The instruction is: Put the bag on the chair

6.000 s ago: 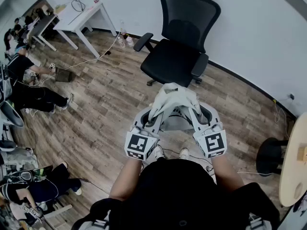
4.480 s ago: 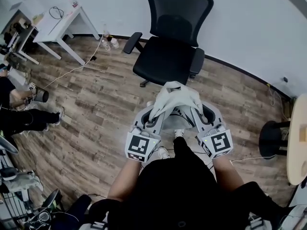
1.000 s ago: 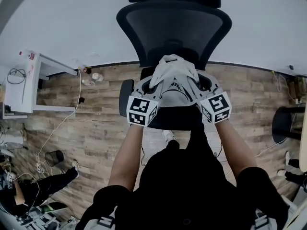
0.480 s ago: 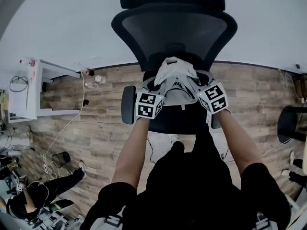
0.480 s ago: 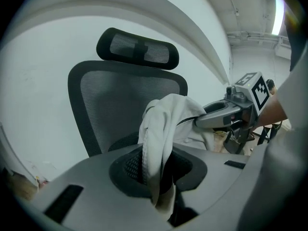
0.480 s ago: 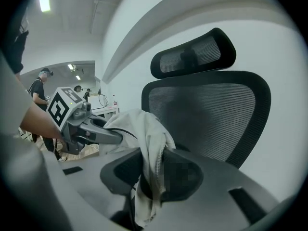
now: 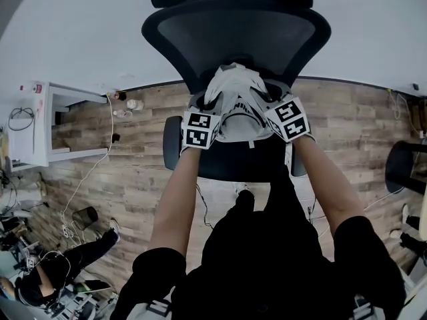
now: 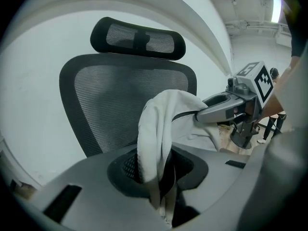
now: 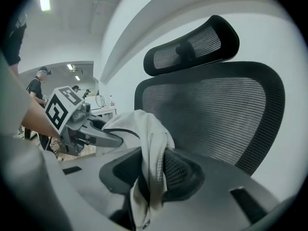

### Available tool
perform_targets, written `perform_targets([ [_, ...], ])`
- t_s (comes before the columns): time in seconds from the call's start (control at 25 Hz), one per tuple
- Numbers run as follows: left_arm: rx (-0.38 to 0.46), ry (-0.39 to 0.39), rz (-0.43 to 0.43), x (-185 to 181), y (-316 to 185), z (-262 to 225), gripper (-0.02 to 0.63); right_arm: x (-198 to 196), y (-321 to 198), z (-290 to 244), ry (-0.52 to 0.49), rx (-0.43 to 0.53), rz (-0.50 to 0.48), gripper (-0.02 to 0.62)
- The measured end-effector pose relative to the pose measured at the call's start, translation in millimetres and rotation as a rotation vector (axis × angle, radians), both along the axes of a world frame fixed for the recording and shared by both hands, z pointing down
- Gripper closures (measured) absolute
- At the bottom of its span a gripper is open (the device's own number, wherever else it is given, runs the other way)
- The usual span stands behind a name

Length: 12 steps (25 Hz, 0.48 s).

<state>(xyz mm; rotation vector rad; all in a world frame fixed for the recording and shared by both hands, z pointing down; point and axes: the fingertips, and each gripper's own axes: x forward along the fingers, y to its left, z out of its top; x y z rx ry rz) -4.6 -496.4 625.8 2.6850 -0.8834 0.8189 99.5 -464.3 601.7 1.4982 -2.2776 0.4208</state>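
A white cloth bag hangs bunched between my two grippers, just over the seat of a black mesh office chair. My left gripper has a fold of the bag between its jaws, which are opening. My right gripper holds the other side of the bag, and its jaws are opening too. The cloth still runs down through both jaw gaps. In the left gripper view the right gripper reaches in from the right. In the right gripper view the left gripper comes in from the left.
The chair's backrest and headrest stand close ahead, against a white wall. Its armrests flank the seat. A white desk stands at the left on the wood floor. A black stool is at the right edge.
I walked up to the chair with the bag. Over the last second both grippers moved forward and slightly up, carrying the bag over the seat towards the backrest.
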Motion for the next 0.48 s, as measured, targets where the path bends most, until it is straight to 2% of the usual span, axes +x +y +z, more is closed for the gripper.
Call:
perform_targets([
  [0.2, 0.007, -0.005, -0.022, 2.0, 1.8, 0.7, 0.473, 3.5, 0.5, -0.7, -0.011, -0.004, -0.017, 0.458],
  [0.28, -0.002, -0.012, -0.018, -0.8, 3.9, 0.2, 0.399, 1.6, 2.0, -1.1, -0.016, -0.008, -0.025, 0.430],
  [0.4, -0.019, 0.000, 0.001, 0.3, 11.2, -3.7, 0.304, 3.7, 7.6, -5.1, -0.020, -0.004, -0.034, 0.344],
  [0.48, -0.004, 0.017, 0.012, 0.6, 18.2, -10.3, 0.269, 8.2, 13.6, -12.1, -0.014, 0.018, -0.025, 0.313],
])
